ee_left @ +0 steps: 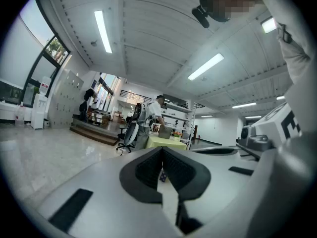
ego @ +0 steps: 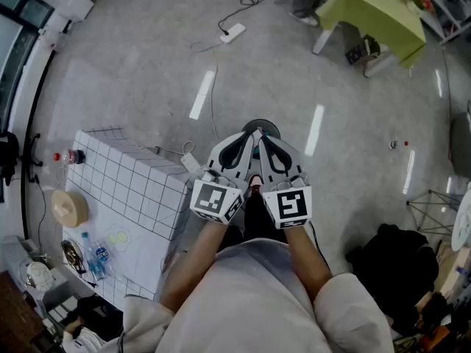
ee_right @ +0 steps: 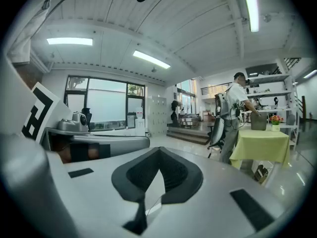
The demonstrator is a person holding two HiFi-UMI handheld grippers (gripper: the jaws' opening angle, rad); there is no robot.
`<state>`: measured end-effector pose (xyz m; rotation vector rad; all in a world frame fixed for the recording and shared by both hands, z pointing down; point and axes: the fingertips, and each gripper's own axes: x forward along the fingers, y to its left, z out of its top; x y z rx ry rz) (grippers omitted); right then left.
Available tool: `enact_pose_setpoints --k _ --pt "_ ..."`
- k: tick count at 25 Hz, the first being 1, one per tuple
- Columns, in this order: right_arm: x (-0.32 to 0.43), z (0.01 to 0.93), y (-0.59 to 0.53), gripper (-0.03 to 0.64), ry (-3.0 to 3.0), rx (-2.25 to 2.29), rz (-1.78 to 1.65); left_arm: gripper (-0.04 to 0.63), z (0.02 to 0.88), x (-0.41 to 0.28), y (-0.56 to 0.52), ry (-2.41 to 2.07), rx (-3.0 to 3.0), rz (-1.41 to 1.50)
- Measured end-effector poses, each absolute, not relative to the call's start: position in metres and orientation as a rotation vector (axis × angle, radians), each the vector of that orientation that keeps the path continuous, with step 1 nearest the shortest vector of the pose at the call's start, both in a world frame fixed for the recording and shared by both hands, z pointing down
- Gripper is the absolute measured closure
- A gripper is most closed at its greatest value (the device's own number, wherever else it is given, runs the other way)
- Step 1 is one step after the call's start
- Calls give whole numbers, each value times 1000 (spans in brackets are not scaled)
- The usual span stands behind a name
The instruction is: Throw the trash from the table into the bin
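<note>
The left gripper is shut; in the left gripper view its two dark pads meet at the tips and nothing is held between them; the right gripper is shut too, pads pressed tip to tip and holding nothing. Both are held up side by side in front of the person, tips close together, marker cubes near the hands.

Just past the tips a dark round thing sits on the floor, mostly hidden; I cannot tell if it is the bin.

The trash is well away from both grippers, on a white table with dark grid lines, low at the left of the head view; a small bottle with a red cap lies at its far left edge; near it sits a tan round thing; closer to the person stands a water bottle with a blue label, and beside that a clear, greenish round thing.

Farther off on the grey floor lies a white power strip with its cord; a yellow-green table stands at the top right; a person stands beside it in the right gripper view.
</note>
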<state>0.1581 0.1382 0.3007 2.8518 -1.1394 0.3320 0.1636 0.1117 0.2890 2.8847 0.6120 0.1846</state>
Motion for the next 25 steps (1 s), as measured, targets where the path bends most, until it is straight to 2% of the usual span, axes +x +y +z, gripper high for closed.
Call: enact_pose_setpoints --k 14,25 --pt "91 219 88 598 -1244 2859 199 588 208 93 67 602 2920 73" --pt "45 199 43 598 -1338 2811 150 589 185 44 25 533 2935 17"
